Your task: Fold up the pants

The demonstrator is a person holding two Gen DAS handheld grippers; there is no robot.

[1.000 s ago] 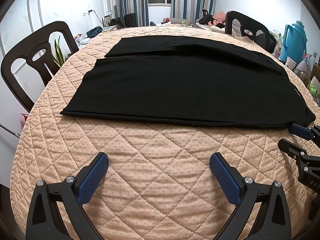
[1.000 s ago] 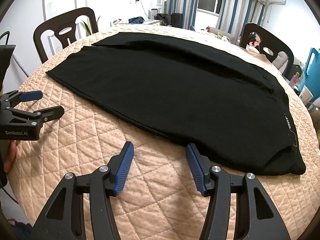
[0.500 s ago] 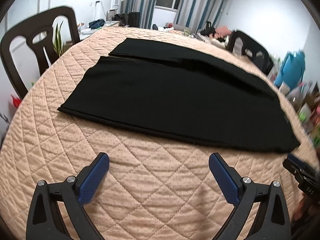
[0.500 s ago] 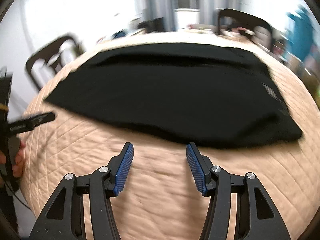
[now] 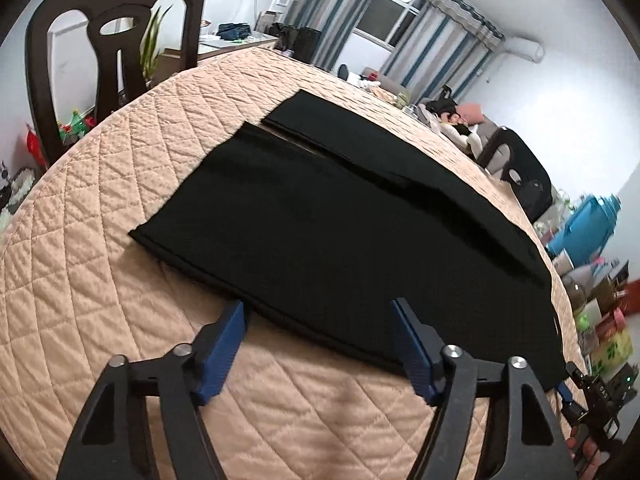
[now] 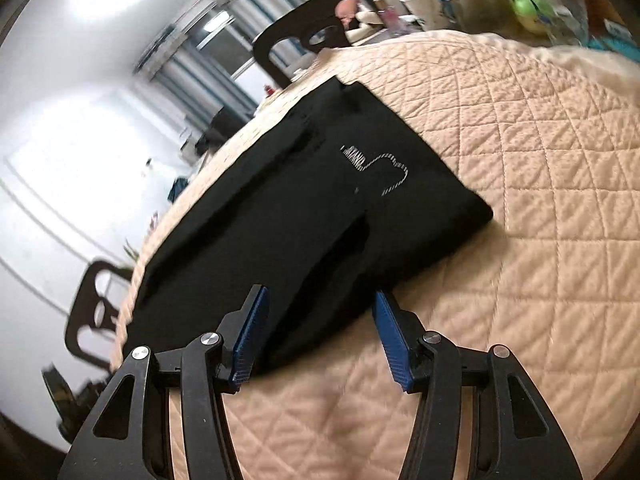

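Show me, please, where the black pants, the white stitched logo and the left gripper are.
black pants (image 5: 320, 232): left wrist view, middle of the near leg.
white stitched logo (image 6: 376, 168): right wrist view, its looped outline.
left gripper (image 5: 320, 344): left wrist view, midway between fingertips.

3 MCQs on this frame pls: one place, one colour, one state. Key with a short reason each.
1. The pants lie on:
A. a quilted table cover
B. a chair
C. the floor

2. The pants' colour:
A. blue
B. black
C. beige

3. The left hand-held gripper is:
A. shut on the pants
B. open, at the pants' near edge
C. open, up against the chair

Key: 1 A, the beige quilted cover shows around them; 2 B, the fabric is black in both views; 3 B, its jaws stand wide apart at the hem, as do the right hand-held gripper's.
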